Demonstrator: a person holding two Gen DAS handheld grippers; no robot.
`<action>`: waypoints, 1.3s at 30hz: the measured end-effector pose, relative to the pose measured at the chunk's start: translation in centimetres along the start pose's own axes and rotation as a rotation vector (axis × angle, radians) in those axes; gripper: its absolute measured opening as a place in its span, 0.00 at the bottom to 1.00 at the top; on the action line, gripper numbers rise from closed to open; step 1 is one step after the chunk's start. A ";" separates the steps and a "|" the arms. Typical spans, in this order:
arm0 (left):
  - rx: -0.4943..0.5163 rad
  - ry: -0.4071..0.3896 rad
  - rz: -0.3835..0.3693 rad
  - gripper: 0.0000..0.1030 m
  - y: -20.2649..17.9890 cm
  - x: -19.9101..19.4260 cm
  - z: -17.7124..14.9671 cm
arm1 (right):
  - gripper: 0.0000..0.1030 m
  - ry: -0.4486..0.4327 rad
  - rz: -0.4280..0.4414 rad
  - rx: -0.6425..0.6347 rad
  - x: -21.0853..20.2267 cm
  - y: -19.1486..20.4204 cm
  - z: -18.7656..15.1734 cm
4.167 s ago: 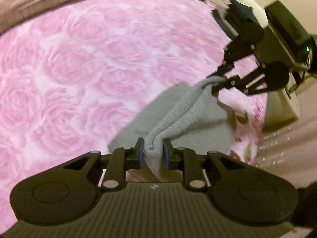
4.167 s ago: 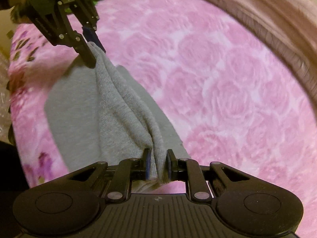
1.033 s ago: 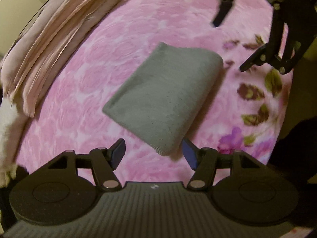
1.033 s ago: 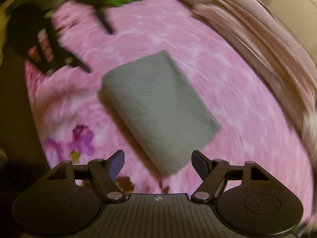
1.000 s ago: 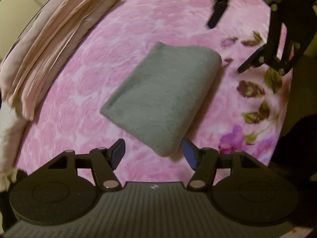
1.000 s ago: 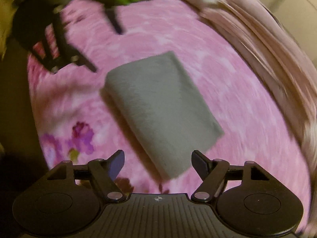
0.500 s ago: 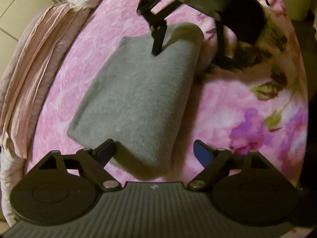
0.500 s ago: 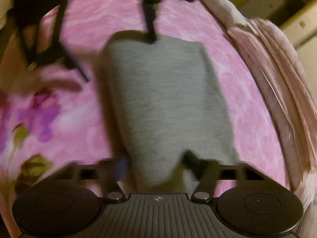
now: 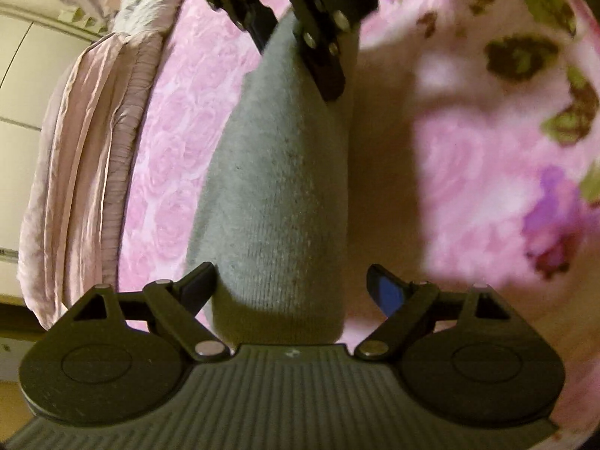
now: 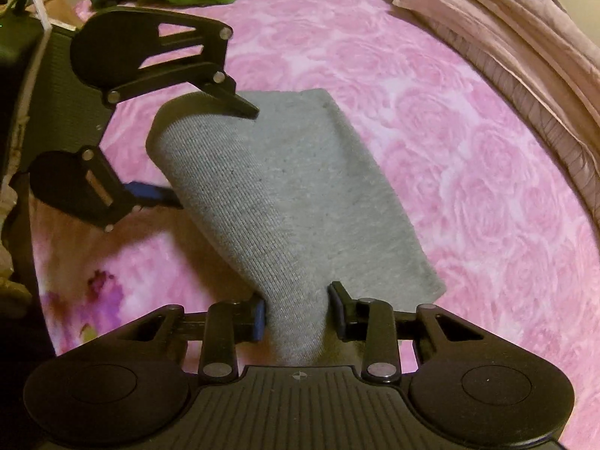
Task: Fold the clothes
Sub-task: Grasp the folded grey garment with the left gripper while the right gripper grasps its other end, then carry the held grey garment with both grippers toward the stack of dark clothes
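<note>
Each wrist camera peers down close over its own fingers from opposite ends of the folded grey garment (image 9: 277, 187), sharing it.

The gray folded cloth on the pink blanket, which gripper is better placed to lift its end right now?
The right gripper: its jaws are closing tight around one end of the gray cloth. The left gripper straddles the other end, closing too but with a clear gap on one side.

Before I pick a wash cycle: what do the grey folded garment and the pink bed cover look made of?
Grey garment: a fine knit, probably cotton jersey, matte; tiny ribbed rows and heathered flecks show. Pink cover: soft plush, perhaps fleece, with an embossed rose pattern and faint sheen; the fibre cannot be told.
</note>
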State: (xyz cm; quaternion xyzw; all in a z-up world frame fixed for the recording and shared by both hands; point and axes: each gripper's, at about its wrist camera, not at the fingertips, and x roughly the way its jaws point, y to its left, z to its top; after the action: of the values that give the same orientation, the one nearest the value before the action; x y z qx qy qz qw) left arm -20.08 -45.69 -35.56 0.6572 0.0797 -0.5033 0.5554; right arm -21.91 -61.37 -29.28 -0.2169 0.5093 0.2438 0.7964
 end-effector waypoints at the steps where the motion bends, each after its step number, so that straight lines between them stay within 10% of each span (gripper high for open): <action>1: 0.017 0.010 0.002 0.61 0.0 0.2 0.0 | 0.30 -0.001 -0.003 -0.004 0.0 0.0 0.1; 5: 0.008 0.018 -0.057 0.51 1.3 0.5 -0.4 | 0.36 -0.033 -0.044 -0.018 -0.6 0.6 -0.6; 9: -0.028 0.013 -0.121 0.47 3.0 0.6 -0.5 | 0.70 -0.054 -0.180 -0.004 -1.7 2.2 -2.3; 20: -0.172 -0.034 -0.252 0.46 6.7 0.5 -1.3 | 0.69 -0.077 -0.364 -0.408 2.2 6.0 -3.6; 23: -0.221 -0.048 -0.285 0.46 7.4 0.6 -1.6 | 0.49 -0.029 -0.389 -0.466 3.5 5.1 -4.7; 27: -0.250 -0.057 -0.317 0.45 7.9 0.4 -1.5 | 0.34 -0.007 -0.347 -0.439 2.4 4.0 -5.0; 39: -0.302 -0.086 -0.437 0.43 10.6 -6.6 -0.9 | 0.31 0.064 -0.160 -0.300 -7.6 5.2 -2.6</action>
State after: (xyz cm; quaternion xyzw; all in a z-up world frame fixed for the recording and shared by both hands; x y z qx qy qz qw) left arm -15.73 -45.90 -23.85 0.5123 0.2701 -0.6209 0.5282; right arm -29.64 -60.12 -23.85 -0.3807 0.4735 0.2456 0.7553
